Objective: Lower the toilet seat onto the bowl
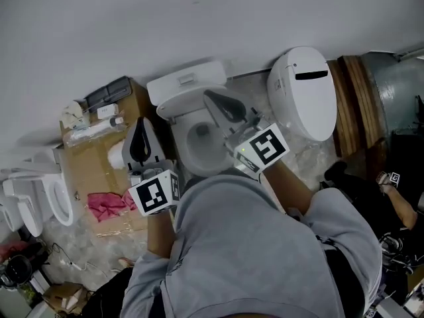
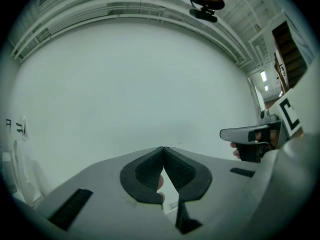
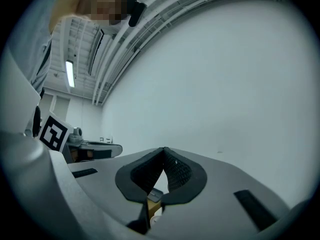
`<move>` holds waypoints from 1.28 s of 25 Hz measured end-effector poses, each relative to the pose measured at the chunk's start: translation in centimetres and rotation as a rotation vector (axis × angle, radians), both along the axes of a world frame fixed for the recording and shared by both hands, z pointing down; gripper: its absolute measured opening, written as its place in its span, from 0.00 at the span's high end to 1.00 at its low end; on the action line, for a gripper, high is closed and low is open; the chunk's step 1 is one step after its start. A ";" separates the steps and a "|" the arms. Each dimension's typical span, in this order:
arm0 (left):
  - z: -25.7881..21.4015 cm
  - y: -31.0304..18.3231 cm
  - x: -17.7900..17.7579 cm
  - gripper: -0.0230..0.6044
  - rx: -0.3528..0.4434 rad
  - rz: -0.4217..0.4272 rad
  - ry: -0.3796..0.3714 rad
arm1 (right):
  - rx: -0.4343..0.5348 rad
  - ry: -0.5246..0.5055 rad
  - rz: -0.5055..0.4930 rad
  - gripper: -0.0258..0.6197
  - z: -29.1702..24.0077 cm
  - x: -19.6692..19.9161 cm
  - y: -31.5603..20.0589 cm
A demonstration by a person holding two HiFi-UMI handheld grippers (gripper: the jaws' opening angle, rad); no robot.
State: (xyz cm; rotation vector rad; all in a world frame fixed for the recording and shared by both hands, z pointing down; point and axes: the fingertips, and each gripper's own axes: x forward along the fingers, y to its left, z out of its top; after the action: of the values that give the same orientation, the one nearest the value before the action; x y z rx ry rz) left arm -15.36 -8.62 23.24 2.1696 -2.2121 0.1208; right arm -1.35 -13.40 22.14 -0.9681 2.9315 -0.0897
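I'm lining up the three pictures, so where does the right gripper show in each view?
Head view: right gripper just right of centre.
Left gripper view: right gripper side-on near the right edge.
Right gripper view: right gripper bottom centre, jaws shut.
Shared landmark: the white wall.

the person's grey top (image 1: pixel 252 244) hides the front of the toilet bowl (image 1: pixel 180 142).

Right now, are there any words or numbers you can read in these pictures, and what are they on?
No words or numbers can be read.
The cube on the left tool: black-and-white square pattern, no letters.
The cube on the right tool: same kind of pattern.
Small rectangle on the toilet tank: too small to read.
Packets on the cardboard box: too small to read.
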 end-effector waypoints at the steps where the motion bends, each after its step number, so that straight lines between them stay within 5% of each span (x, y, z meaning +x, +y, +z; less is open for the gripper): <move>1: -0.2 0.0 -0.2 0.96 0.005 -0.005 -0.001 | 0.007 -0.004 0.010 0.96 -0.4 0.3 -0.2; 13: -2.3 0.8 -1.1 0.96 0.031 -0.022 -0.010 | -0.009 -0.046 0.168 0.96 -1.2 4.6 -1.2; 32: -2.0 1.4 -1.4 0.96 0.030 -0.036 -0.005 | 0.012 -0.025 0.176 0.96 -0.8 4.3 -0.9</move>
State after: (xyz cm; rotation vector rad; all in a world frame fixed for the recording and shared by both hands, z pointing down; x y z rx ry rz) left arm -16.73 -7.26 21.21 2.1453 -2.2695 0.0920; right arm 2.91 -14.32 21.38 -1.2088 2.8064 -0.0762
